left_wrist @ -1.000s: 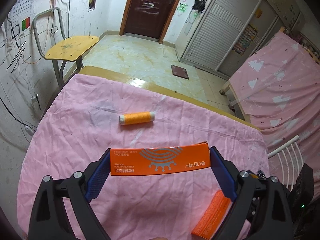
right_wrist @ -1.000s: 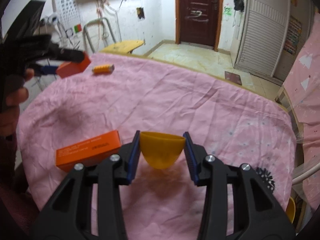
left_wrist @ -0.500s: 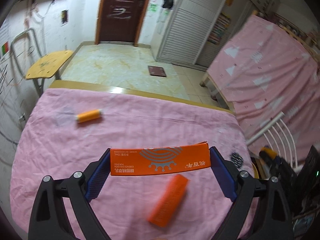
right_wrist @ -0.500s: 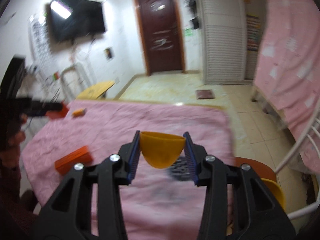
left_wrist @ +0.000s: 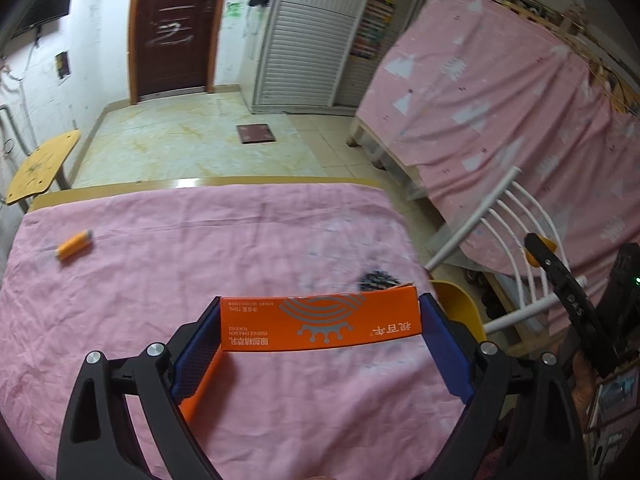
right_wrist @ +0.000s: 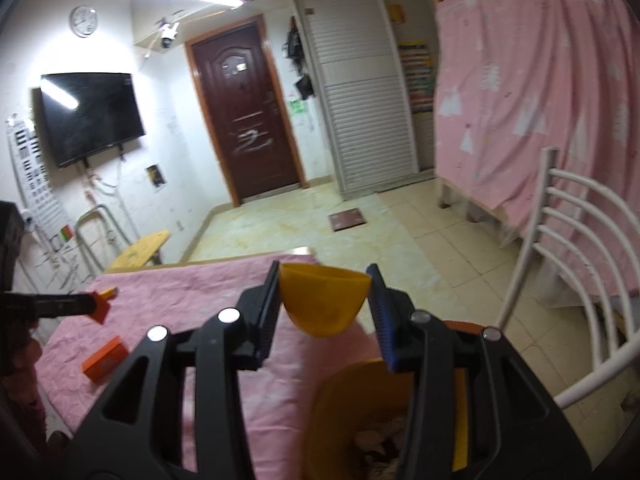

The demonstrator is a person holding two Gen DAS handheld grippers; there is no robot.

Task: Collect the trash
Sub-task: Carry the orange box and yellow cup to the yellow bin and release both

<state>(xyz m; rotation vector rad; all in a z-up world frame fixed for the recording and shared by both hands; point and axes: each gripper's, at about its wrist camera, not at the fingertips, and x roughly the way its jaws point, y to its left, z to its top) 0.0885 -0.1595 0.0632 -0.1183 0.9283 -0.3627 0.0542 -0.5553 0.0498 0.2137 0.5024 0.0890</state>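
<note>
We see the left hand-held gripper [left_wrist: 320, 328] pinching an orange carton [left_wrist: 320, 322] at lower centre, above the pink-covered bench [left_wrist: 200, 240]. The right hand-held gripper [right_wrist: 323, 302] clamps a yellow cup [right_wrist: 324, 300] over a yellow bin [right_wrist: 360, 420] at the frame's bottom.

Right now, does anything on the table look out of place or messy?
A second orange box and an orange thread spool lie loose on the pink cloth, and a dark scribbly patch marks the cloth near its right edge. Nothing looks spilled or broken.
</note>
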